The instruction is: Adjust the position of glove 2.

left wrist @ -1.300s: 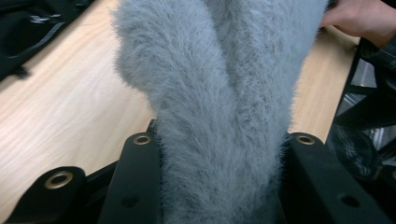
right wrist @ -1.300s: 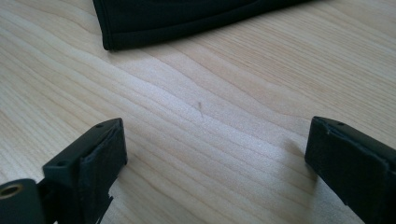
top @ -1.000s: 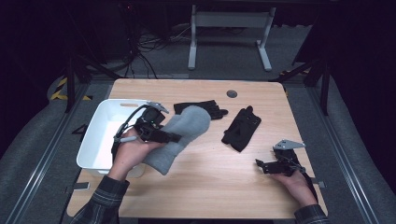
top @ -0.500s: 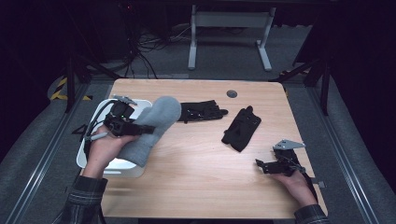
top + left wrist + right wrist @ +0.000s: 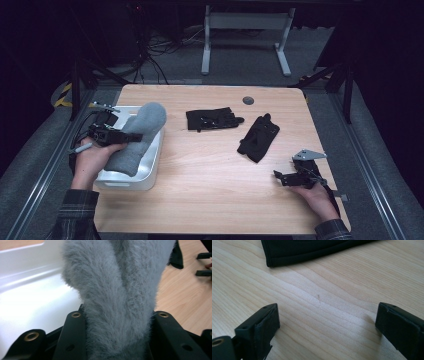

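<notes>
Wooden table [image 5: 210, 170] — grey fuzzy mitten [image 5: 117, 290] clamped between left gripper [image 5: 131, 136] jaws, over white bin [image 5: 150, 170]; right gripper [image 5: 327, 325] jaws apart — empty.

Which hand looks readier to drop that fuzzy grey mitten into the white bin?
Left: its claw grips the grey mitten over the white bin. The right claw sits open, far off.

Fuzzy mitten [image 5: 139, 136]: plain mid-grey, no pattern. Tray [image 5: 150, 172]: glossy white. Table [image 5: 210, 175]: light wood, visible grain lines. Two gloves, one at 12 o'clock [image 5: 212, 119], one toward 2 o'clock [image 5: 258, 137]: both solid black. Both hand-held grippers, left [image 5: 131, 136] and right [image 5: 278, 176]: black; right carries a grey plate. Sleeve [image 5: 75, 217]: dark plaid. Floor: dark grey.
</notes>
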